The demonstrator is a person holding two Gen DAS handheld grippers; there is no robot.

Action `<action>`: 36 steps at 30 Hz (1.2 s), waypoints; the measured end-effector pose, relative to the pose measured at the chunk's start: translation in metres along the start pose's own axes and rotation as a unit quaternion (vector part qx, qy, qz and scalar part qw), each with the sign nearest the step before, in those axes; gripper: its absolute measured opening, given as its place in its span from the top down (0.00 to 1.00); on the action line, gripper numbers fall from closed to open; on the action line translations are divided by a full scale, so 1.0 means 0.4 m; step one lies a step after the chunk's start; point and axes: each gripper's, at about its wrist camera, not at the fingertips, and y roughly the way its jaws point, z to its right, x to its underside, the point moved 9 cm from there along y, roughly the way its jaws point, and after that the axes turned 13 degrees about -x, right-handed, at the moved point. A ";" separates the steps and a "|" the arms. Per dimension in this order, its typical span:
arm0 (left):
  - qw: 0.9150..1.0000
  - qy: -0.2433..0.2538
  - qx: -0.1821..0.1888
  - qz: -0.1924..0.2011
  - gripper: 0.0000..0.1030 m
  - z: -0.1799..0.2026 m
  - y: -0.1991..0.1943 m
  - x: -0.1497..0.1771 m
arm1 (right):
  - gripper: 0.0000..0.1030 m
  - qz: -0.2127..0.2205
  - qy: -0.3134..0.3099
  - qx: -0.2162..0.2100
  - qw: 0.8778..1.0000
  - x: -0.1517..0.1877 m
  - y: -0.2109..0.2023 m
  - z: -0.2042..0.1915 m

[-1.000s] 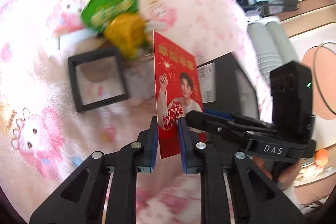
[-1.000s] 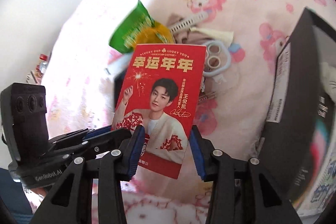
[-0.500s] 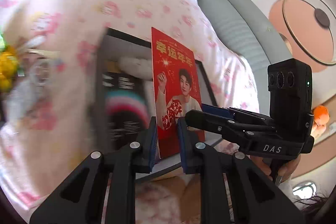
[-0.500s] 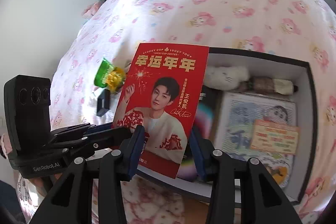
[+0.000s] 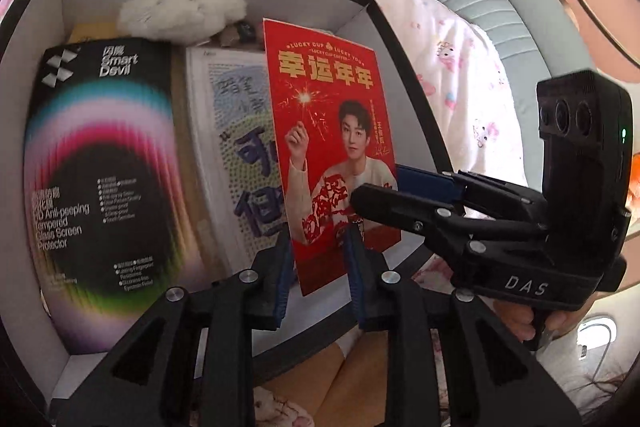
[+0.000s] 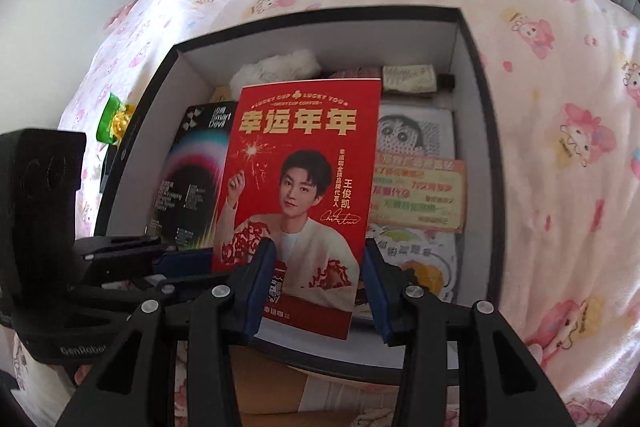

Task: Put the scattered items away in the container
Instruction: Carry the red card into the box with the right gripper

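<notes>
Left wrist | red card [image 5: 332, 147] upright, long axis vertical | over box [image 5: 384, 23]

One red printed card with portrait [image 6: 296, 187] — between pads of both grippers, held above box. One black open box with white inner walls [image 6: 472, 75] beyond fingertips. Inside it: one black screen-protector pack with rainbow ring [image 5: 100, 163] on left, one white fluffy plush [image 5: 184, 13] at far end, one orange-edged sticker sheet [image 6: 420, 195] on right. Two grippers — left gripper [image 5: 316, 267], right gripper [image 6: 318, 283].
</notes>
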 end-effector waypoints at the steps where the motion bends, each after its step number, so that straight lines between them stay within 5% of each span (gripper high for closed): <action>1: 1.000 0.000 -0.001 0.002 0.78 0.001 0.000 -0.001 | 0.62 0.001 -0.001 0.001 1.000 0.005 0.001 -0.004; 17: 1.000 0.012 -0.024 0.009 0.75 -0.004 0.002 0.012 | 0.62 -0.003 -0.008 0.014 1.000 0.039 0.011 -0.023; 32: 1.000 0.001 -0.024 -0.002 0.74 -0.014 0.007 -0.004 | 0.62 0.053 0.001 -0.007 0.999 -0.025 -0.103 -0.018; 36: 0.997 -0.005 -0.072 -0.018 0.73 -0.035 0.023 -0.043 | 0.62 0.056 -0.017 0.029 0.998 -0.069 -0.110 0.006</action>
